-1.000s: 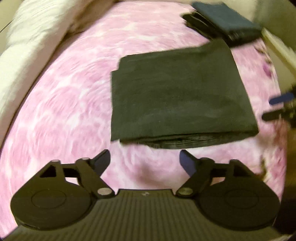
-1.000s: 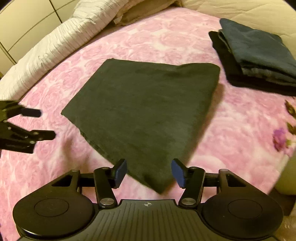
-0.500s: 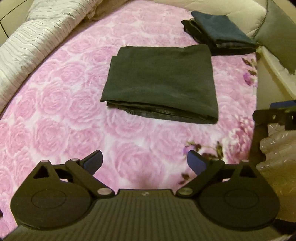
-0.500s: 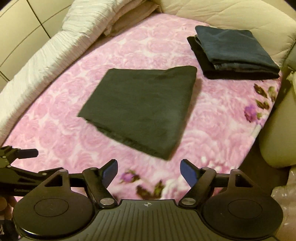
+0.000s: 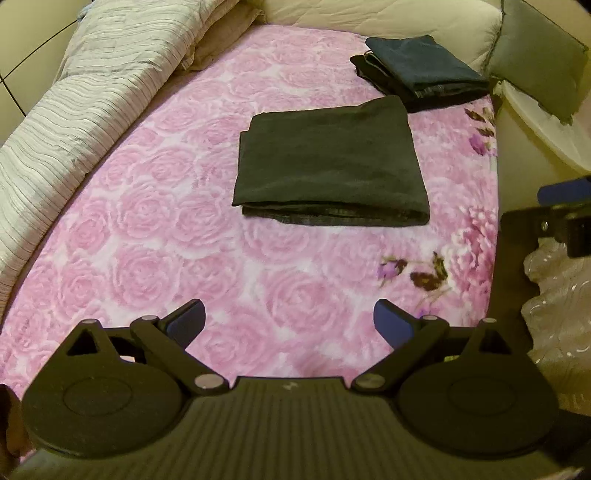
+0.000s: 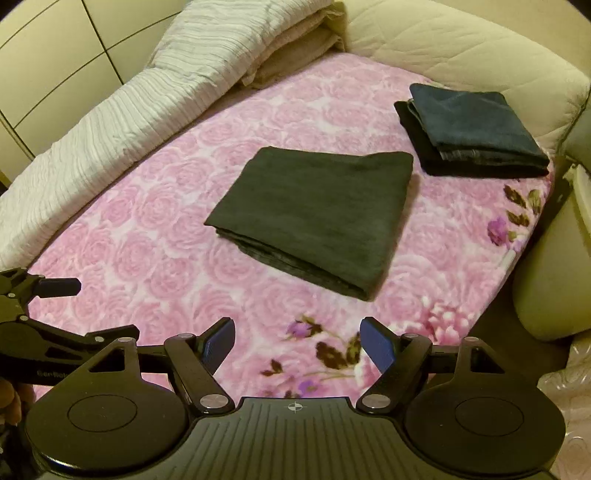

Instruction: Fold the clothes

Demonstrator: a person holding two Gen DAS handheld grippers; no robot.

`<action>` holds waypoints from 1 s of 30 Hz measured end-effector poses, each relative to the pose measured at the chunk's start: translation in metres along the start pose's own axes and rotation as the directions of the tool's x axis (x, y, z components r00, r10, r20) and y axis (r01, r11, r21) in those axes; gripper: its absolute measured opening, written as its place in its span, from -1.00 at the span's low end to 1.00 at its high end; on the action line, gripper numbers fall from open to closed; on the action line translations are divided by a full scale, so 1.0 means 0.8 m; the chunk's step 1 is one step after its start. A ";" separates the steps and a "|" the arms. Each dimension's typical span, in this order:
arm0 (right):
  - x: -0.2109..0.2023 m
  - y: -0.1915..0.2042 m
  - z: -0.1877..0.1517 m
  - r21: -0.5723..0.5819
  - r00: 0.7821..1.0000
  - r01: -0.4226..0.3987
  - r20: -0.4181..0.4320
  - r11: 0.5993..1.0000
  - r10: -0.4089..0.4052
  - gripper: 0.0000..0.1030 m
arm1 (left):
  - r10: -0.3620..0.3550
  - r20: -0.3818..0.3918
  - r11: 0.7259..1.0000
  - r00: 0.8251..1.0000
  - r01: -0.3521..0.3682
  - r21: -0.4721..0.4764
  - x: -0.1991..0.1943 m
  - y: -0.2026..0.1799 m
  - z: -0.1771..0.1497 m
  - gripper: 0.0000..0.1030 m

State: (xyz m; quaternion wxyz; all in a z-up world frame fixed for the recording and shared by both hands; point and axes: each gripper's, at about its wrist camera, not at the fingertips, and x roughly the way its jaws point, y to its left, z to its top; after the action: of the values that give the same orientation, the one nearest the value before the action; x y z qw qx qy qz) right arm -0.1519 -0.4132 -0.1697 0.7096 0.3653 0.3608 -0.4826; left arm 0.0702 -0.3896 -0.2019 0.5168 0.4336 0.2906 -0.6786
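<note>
A dark folded garment (image 5: 328,166) (image 6: 317,214) lies flat in the middle of the pink rose-patterned bedspread (image 5: 147,240) (image 6: 147,258). Behind it to the right sits a stack of folded dark clothes (image 5: 421,74) (image 6: 472,133), the top one dark blue. My left gripper (image 5: 288,317) hangs open above the bed's near part, well short of the garment, with nothing between its fingers. The right gripper (image 6: 297,336) is also open and empty, over the bedspread's flowered edge. Each gripper shows at the side of the other's view, the right gripper (image 5: 561,206) and the left gripper (image 6: 37,295).
A rolled white striped duvet (image 5: 74,110) (image 6: 110,122) runs along the bed's left side. A cream padded headboard (image 5: 369,18) (image 6: 461,55) borders the far end. A grey pillow (image 5: 539,62) and crinkled clear plastic (image 5: 554,295) lie off the bed's right edge.
Both grippers have pulled up and back from the folded garment, which now looks smaller and farther away. Their jaws stand wider than a second ago. The garment stays flat on the bed.
</note>
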 end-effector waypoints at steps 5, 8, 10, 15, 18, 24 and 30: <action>-0.004 0.016 -0.005 -0.006 1.000 0.002 0.008 1.000 -0.002 0.51 | 0.005 0.002 1.000 1.000 -0.005 0.024 -0.007 0.006 -0.010 0.86; -0.007 0.022 -0.008 -0.012 1.000 0.006 0.010 1.000 -0.006 0.51 | 0.005 0.003 0.999 1.000 -0.005 0.034 -0.009 0.009 -0.013 0.86; -0.008 0.024 -0.009 -0.016 1.000 0.011 0.010 1.000 -0.010 0.51 | 0.003 0.004 0.999 1.000 -0.003 0.041 -0.009 0.010 -0.014 0.86; -0.008 0.024 -0.013 -0.023 1.000 0.029 0.005 0.999 -0.029 0.51 | -0.001 0.004 0.998 1.000 0.001 0.059 -0.004 0.008 -0.011 0.86; -0.005 0.020 -0.013 -0.026 0.999 0.044 -0.001 0.999 -0.044 0.51 | -0.009 -0.003 0.997 1.000 0.009 0.073 0.004 0.005 -0.007 0.86; 0.013 0.005 -0.008 -0.082 0.997 0.073 -0.027 0.994 -0.075 0.51 | -0.005 -0.030 0.996 1.000 0.008 0.089 0.032 -0.006 0.007 0.86; 0.058 -0.019 0.012 -0.164 0.989 0.057 -0.123 0.985 -0.078 0.51 | 0.020 -0.083 0.997 0.996 -0.014 0.070 0.071 -0.018 0.032 0.86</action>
State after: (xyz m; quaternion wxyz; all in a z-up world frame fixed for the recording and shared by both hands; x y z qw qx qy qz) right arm -0.1521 -0.4449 -0.2075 0.6950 0.3250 0.4558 -0.4513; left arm 0.0441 -0.4324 -0.2414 0.4945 0.4817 0.2844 -0.6652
